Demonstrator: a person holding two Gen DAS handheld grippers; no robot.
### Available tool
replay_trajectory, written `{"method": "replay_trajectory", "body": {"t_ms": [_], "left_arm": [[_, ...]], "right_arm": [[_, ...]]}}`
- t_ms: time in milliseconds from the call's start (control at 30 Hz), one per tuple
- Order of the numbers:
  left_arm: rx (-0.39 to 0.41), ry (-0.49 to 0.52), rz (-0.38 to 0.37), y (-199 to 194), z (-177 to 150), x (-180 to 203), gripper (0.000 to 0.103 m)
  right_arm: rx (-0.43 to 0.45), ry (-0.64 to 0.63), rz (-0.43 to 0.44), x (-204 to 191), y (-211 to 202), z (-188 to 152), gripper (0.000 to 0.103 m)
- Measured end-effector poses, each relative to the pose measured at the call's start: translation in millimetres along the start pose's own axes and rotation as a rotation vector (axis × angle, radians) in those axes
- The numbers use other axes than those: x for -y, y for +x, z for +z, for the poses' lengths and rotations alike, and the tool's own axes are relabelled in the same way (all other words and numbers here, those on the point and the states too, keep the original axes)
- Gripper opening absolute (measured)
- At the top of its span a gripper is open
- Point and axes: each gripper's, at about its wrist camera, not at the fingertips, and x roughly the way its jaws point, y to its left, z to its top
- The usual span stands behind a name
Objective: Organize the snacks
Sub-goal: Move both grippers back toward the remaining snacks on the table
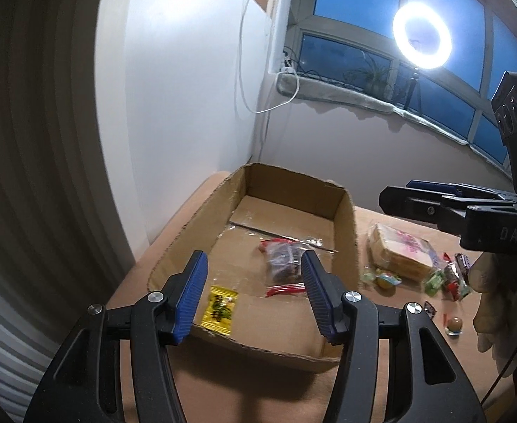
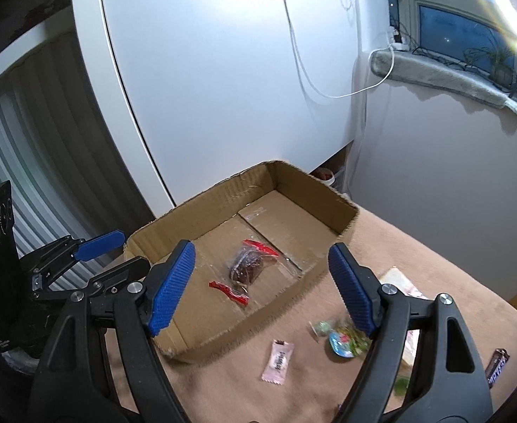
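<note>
Left wrist view shows the left gripper [image 1: 253, 294] with its blue pads spread and nothing between them, poised over the near end of the shallow cardboard box [image 1: 346, 218]; inside lie a yellow candy packet [image 1: 219, 308] by the near wall and a clear packet of dark snack with red ends [image 1: 282, 262] mid-floor. The right gripper [image 2: 260, 287] is likewise spread wide and empty above the box. Both packets look delivered, so the step in hand is probably fetching the next snack from the loose group right of the box: a wrapped sandwich cake [image 1: 401, 252], small green and red sweets [image 1: 445, 278], a pink sachet [image 2: 278, 361], a round jelly cup [image 2: 341, 343] and a dark chocolate bar [image 2: 497, 370]. To do it well, lift clear of the box wall before swinging over, pick one piece at the pile's edge, and close across its narrow side so neighbours aren't dragged. Everything sits on a tan, soft-looking cloth surface [image 2: 417, 246], beside a white cabinet [image 2: 223, 70], with a ring light [image 1: 422, 35] at a dusk-blue window [image 1: 357, 3]
</note>
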Motion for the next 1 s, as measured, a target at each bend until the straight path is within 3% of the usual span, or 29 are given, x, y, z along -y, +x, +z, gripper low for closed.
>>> {"method": "replay_trajectory", "body": {"t_ms": [233,667,1000], "left_arm": [[0.008,0.02,-0.049,-10.3,-6.6,24.1,0.054],[-0.043,0.075,-0.164,-1.5,-22.8,84.2,0.054],[-0.112,0.131,-0.261,16.3,-42.9,129.2,0.054]], "right_arm": [[0.032,0.027,-0.037,24.3,-39.0,-12.8,0.081],[0.05,0.133,-0.184,107.4,-114.6,-59.5,0.081],[0.019,0.247,-0.259,163.3,-138.7,-101.3,0.081]]}}
